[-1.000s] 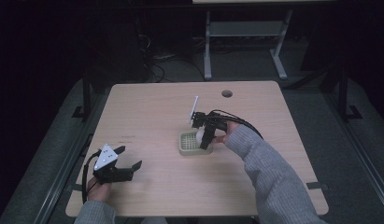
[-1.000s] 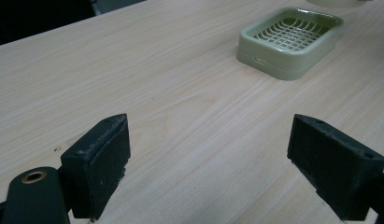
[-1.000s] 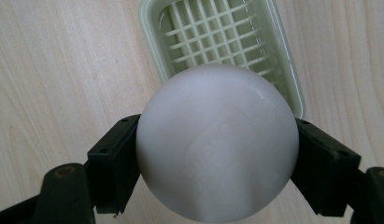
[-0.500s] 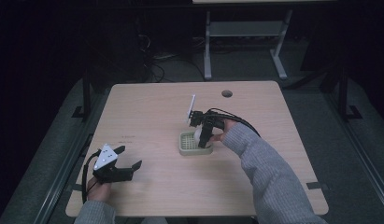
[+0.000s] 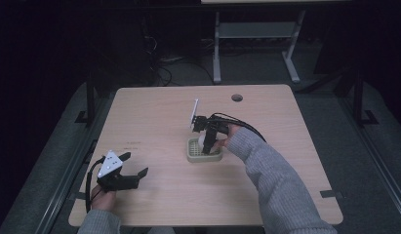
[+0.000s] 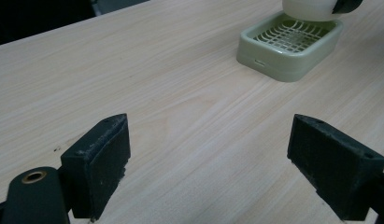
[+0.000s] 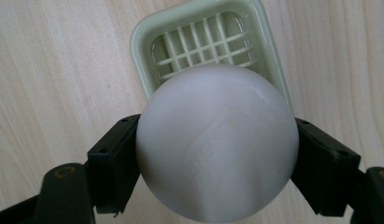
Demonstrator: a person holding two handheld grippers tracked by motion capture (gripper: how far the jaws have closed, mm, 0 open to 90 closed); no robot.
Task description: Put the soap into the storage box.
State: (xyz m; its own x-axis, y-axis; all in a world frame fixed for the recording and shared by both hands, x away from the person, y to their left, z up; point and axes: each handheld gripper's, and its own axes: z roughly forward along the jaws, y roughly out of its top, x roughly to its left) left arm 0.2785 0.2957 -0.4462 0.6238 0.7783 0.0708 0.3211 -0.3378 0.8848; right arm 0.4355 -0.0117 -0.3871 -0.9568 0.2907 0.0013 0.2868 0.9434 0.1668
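Two claws work over the wooden counter (image 5: 154, 122): the left claw (image 5: 134, 165) rests near its front edge, jaws spread wide and empty, while the right claw (image 7: 216, 158) grips a white ball (image 7: 216, 142) above the green slatted tray (image 7: 206, 35), whose grid the high view blurs.

No readable text, labels, brands or numbers anywhere in these frames.
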